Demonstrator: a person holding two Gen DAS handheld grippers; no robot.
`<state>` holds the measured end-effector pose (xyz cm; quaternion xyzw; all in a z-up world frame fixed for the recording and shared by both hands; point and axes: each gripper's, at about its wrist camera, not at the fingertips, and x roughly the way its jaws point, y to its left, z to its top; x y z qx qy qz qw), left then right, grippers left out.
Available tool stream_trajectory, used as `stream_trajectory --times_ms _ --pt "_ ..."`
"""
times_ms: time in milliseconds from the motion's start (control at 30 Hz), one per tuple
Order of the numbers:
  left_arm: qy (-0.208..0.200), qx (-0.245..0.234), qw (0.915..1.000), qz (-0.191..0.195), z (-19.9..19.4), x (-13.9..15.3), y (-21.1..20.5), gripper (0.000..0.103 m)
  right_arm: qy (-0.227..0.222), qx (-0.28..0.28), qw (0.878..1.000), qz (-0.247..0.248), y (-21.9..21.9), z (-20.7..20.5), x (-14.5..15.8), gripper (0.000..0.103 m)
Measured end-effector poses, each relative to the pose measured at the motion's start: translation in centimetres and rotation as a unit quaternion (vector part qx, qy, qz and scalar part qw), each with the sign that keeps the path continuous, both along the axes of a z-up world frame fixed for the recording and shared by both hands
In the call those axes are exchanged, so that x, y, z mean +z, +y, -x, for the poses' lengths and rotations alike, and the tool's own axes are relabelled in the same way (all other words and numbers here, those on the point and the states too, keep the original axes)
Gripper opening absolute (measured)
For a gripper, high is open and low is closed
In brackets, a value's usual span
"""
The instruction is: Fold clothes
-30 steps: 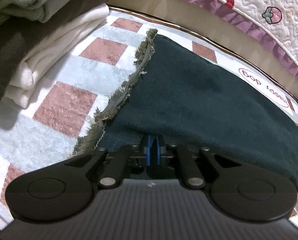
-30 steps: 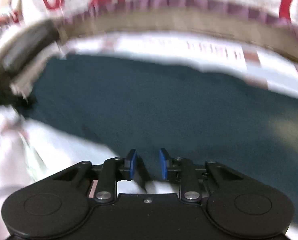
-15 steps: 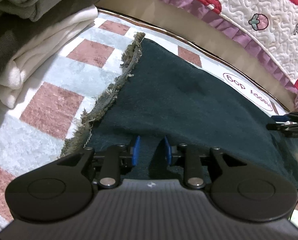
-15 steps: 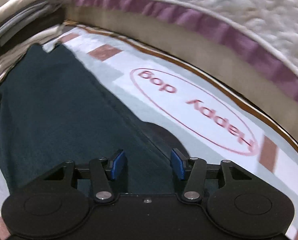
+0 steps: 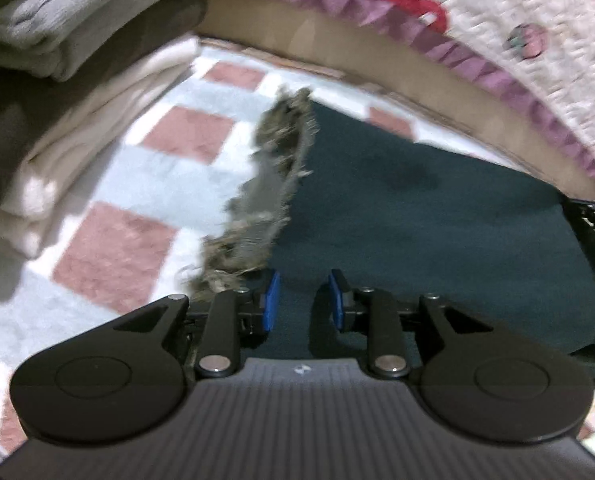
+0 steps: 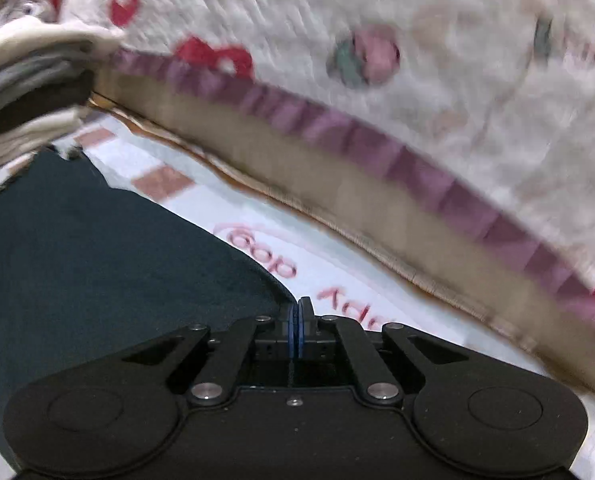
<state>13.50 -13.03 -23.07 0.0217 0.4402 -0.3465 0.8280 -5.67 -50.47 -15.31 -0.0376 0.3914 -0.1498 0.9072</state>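
Right gripper point(image 6: 296, 330) pinches the dark teal garment point(image 5: 417, 216) at lower centre; left gripper point(image 5: 302, 300), open, should clamp squarely near the frayed hem point(image 5: 273, 184).

1 dark garment point(image 5: 437, 216), 1 folded stack point(image 5: 57, 92), 1 checked mat point(image 5: 109, 248), 1 quilt point(image 6: 417, 60)

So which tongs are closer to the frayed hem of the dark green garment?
Left. The left tongs sit open right beside the frayed hem, over the dark green garment. The right tongs are shut on the garment's opposite edge, far from the hem.
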Motion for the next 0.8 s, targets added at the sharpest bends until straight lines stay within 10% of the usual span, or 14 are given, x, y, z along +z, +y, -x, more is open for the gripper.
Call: stream_trajectory --times_ms 200,300,400,633,700,767,800 --pt "0.014 0.035 0.9993 -0.001 -0.6 0.8 2.3 0.034 0.021 -0.048 0.997 -0.063 -1.7 -0.9 -2.5 0.013" --pt "0.03 0.063 0.9971 -0.03 -0.7 1.5 3.6 0.045 -0.013 -0.094 0.992 -0.081 -1.6 3.2 -0.4 0.039" --pt "0.081 0.062 0.9948 -0.007 -1.0 1.8 4.8 0.042 -0.031 -0.098 0.987 -0.121 -0.4 9.0 0.6 0.041" --pt "0.06 0.038 0.9974 -0.014 -0.3 1.0 3.1 0.054 0.023 -0.081 0.987 -0.138 4.4 16.6 -1.5 0.045" --pt "0.047 0.039 0.9981 -0.012 0.1 0.6 2.8 0.049 0.029 -0.08 0.986 -0.147 4.7 16.8 -2.3 0.046" --pt "0.01 0.029 0.9993 -0.022 0.5 1.0 2.4 0.015 0.032 -0.07 0.987 -0.144 4.9 15.7 -3.1 0.052" --pt "-0.012 0.023 0.9992 -0.029 0.6 1.5 2.3 0.014 0.031 -0.061 0.989 -0.128 5.3 14.9 -3.1 0.054"
